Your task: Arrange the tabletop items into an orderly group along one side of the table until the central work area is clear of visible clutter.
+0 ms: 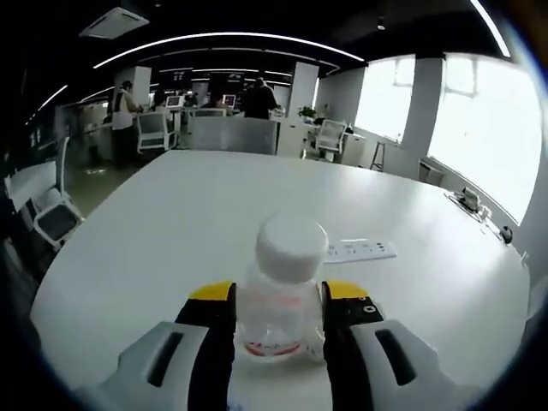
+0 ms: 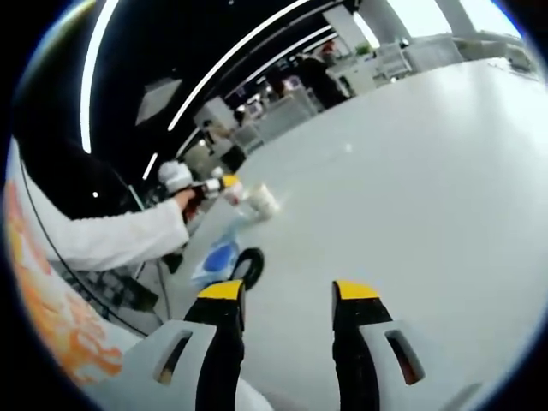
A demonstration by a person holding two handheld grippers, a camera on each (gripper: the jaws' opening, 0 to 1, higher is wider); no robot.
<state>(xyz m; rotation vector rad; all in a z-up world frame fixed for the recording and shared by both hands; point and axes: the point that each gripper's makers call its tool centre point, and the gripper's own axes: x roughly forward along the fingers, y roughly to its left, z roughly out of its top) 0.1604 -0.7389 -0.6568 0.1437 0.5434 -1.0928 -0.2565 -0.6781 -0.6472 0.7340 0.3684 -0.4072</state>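
1. Fingers (image 1: 214,330) of the left gripper (image 1: 279,300) are closed against both sides of a clear plastic bottle (image 1: 282,317) with a white cap (image 1: 292,243), presumably to carry it to one side.
2. Left gripper view: the bottle is upright above the white table (image 1: 205,214), near its close edge.
3. Beyond it, a white power strip (image 1: 360,250) lies on the table.
4. Right gripper (image 2: 287,295) has its jaws apart, holding nothing, over bare tabletop.
5. Right gripper view: near the table's edge lie a blue packet (image 2: 214,257) and a black ring-shaped item (image 2: 248,265), likely the group.
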